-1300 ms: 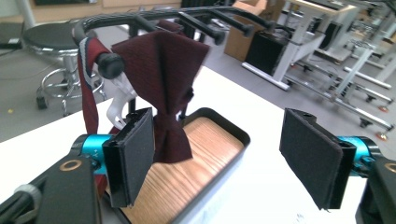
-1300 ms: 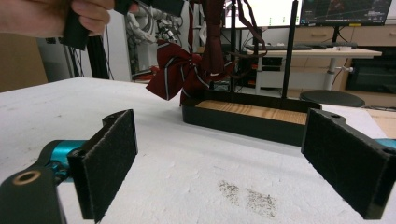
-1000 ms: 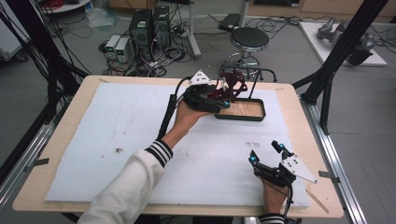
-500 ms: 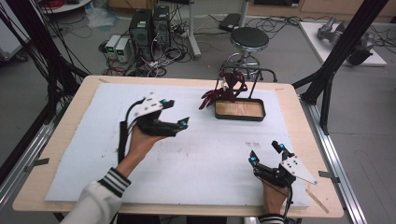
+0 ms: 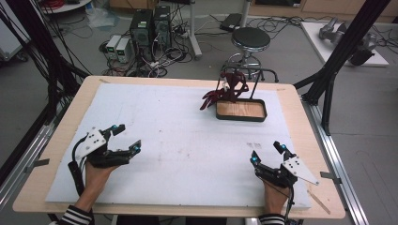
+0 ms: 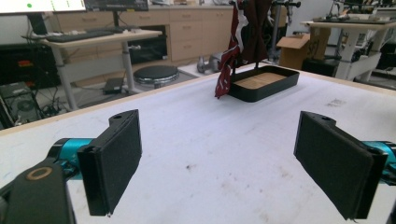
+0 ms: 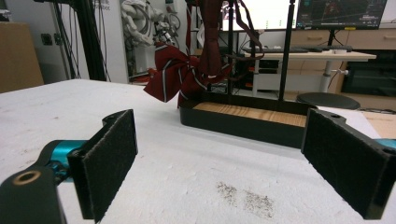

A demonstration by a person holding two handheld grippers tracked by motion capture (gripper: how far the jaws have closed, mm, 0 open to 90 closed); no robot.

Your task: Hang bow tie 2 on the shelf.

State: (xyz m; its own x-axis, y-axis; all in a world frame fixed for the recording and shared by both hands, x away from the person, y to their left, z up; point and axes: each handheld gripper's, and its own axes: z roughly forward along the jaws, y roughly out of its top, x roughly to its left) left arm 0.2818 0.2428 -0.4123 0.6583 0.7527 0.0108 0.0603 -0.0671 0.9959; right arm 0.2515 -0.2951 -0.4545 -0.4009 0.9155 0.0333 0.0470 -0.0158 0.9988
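Observation:
A dark red striped bow tie (image 5: 224, 92) (image 7: 180, 77) (image 6: 229, 56) hangs from a black wire rack (image 5: 257, 71) that rises out of a black tray with a wooden floor (image 5: 241, 111) (image 7: 252, 120) (image 6: 266, 83) at the far right of the white mat. My left gripper (image 5: 123, 138) (image 6: 219, 158) rests near the mat's front left, open and empty. My right gripper (image 5: 268, 153) (image 7: 224, 163) sits at the front right, open, with nothing between its fingers, pointed at the tray.
The white mat (image 5: 178, 140) covers a wooden table (image 5: 61, 122). A small dark smudge (image 5: 254, 146) marks the mat ahead of my right gripper. A round stool (image 5: 251, 40) and computer cases (image 5: 150, 26) stand on the floor beyond the far edge.
My left gripper let go of the bow tie at the rack and drew back across the mat to the front left, open. The bow tie stays hanging. My right gripper has not moved.

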